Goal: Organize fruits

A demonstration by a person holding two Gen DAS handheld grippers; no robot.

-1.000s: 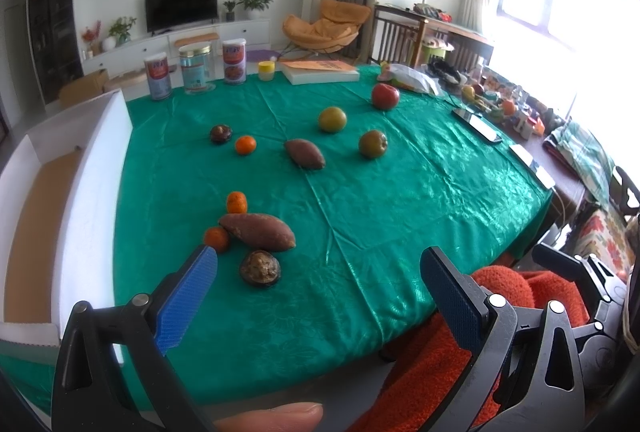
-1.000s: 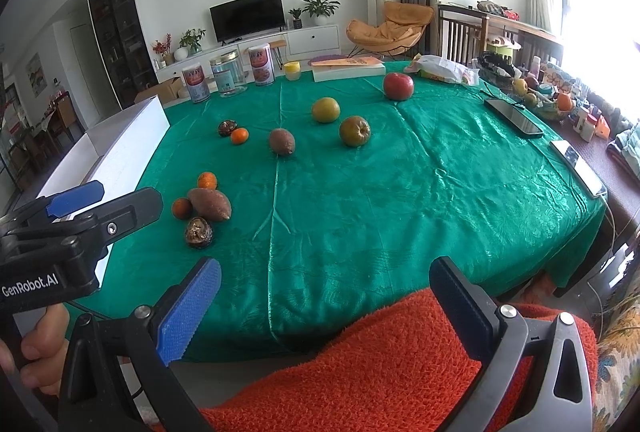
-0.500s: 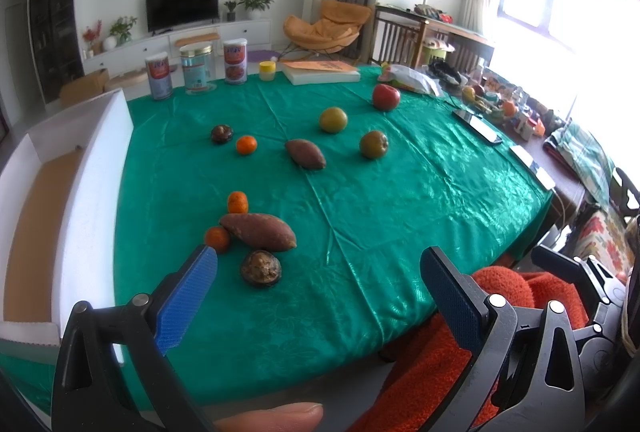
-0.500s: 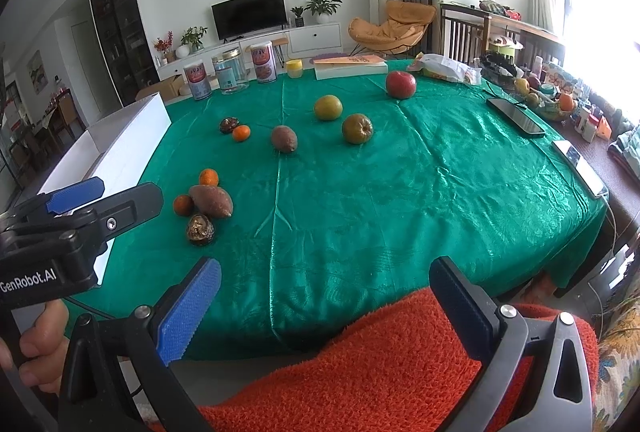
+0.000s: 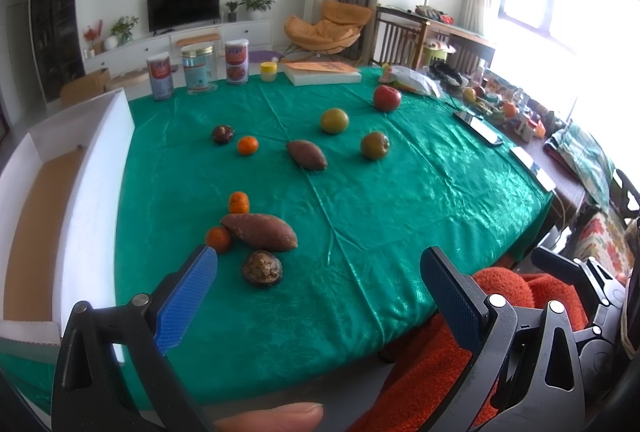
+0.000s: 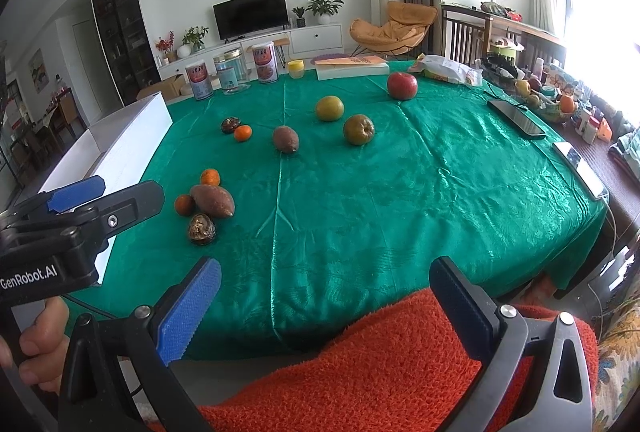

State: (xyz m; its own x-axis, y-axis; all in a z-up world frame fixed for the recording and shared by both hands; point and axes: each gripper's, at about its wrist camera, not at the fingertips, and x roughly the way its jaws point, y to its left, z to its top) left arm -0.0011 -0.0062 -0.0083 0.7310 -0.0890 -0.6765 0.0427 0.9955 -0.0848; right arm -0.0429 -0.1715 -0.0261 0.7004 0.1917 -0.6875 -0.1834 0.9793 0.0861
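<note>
Both claws hang off the near edge of the table, over the person's fuzzy orange-red sleeve (image 6: 360, 364), touching no fruit. The left gripper (image 5: 318, 296) has its blue-padded jaws spread wide with nothing between them; the right gripper (image 6: 324, 302) is likewise spread and holds nothing.

The long brown sweet potato (image 5: 259, 232) serves as landmark on the shiny green tablecloth (image 5: 400, 200). It lies ahead of the left claw. A wrinkled dark brown round fruit (image 5: 262, 268) sits just nearer than it, close to the left claw's left pad. One small orange tangerine (image 5: 218, 239) touches its left end; another tangerine (image 5: 239, 202) sits just behind it. Farther beyond it lie a second sweet potato (image 5: 307, 154), two greenish-brown round fruits (image 5: 375, 145) and a red apple (image 5: 387, 98). To its left stands a white open-topped box (image 5: 96, 168).
</note>
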